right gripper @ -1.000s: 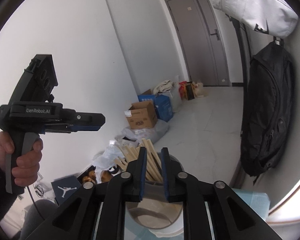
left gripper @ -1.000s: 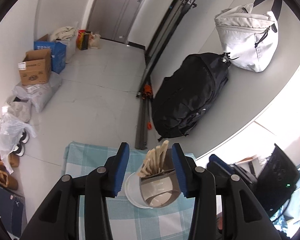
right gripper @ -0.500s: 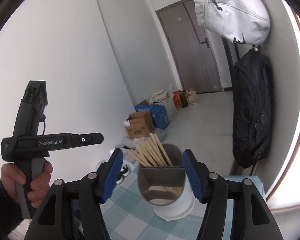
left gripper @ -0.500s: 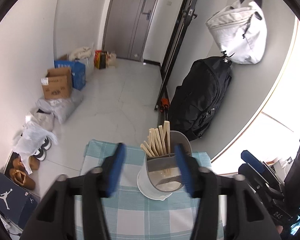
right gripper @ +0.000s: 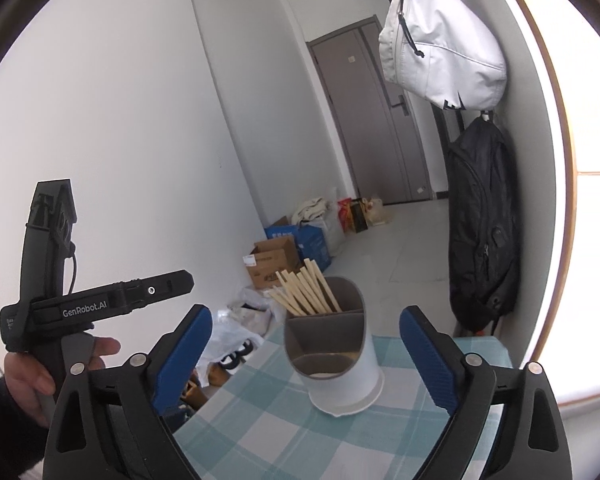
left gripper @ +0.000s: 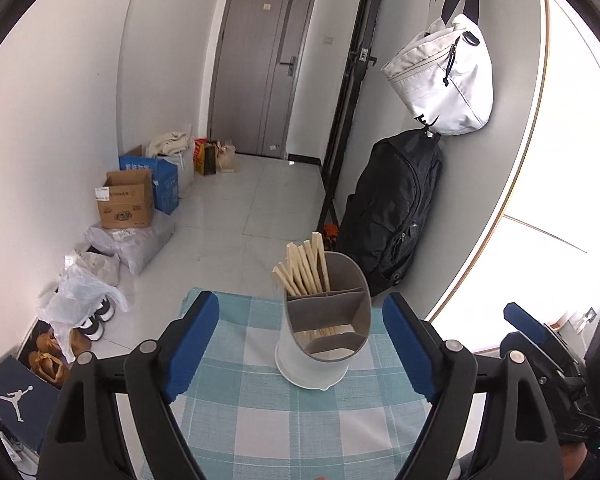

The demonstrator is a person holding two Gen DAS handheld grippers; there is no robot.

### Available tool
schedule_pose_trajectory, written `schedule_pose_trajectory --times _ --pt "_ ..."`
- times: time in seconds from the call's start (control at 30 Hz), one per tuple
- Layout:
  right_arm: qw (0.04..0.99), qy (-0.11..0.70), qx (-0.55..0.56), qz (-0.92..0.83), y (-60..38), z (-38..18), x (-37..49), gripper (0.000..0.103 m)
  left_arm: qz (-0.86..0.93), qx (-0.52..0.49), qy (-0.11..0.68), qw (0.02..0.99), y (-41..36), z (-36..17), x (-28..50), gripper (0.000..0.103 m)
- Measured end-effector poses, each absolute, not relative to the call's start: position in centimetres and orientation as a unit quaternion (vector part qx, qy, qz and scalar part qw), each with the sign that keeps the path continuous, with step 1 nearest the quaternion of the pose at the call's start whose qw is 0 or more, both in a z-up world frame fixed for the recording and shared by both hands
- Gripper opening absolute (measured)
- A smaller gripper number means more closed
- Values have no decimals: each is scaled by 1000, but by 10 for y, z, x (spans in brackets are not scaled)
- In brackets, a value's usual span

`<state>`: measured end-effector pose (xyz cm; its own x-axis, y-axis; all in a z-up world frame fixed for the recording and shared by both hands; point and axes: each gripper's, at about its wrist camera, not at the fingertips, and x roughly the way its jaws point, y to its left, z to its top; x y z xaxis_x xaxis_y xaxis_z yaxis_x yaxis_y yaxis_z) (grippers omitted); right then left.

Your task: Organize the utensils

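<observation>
Left gripper point(left gripper: 302, 344) of black arms with blue pads: jaws wide and opening, nothing pinched, nothing touched; right gripper point(right gripper: 306, 356), same build: jaws wide and opening too, empty. Between both pairs but apart from every pad, upright on the teal-and-white checked tablecloth point(left gripper: 260, 412): tall white plastic utensil holder with grey divided insert point(left gripper: 323, 332). In its rear compartment, leaning left: bundle of pale wooden chopsticks point(left gripper: 302, 268). Front compartments: more pale sticks visible low inside from the left wrist, hard to tell from the right wrist. Only in the left wrist view: dark shoebox with a white jumping-figure logo point(left gripper: 18, 400) and brown shoes point(left gripper: 48, 354) on the floor. Only in the right wrist view: left hand point(right gripper: 40, 372) wrapped around the black handle, index finger stretched forward, dark sleeve at the wrist. Both grippers angled down toward the holder.
</observation>
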<state>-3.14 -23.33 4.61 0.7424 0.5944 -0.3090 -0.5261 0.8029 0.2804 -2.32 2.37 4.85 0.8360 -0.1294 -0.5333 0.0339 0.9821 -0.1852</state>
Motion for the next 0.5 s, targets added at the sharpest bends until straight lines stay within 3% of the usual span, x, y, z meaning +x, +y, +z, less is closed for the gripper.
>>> schedule_pose_trajectory --times 0.17,0.5 --pt "936 184 74 290 -232 38 -42 103 -36 -89 272 958 28 39 -32 90" --pt "950 152 36 271 -221 17 -66 103 -15 -74 227 971 31 19 -49 91"
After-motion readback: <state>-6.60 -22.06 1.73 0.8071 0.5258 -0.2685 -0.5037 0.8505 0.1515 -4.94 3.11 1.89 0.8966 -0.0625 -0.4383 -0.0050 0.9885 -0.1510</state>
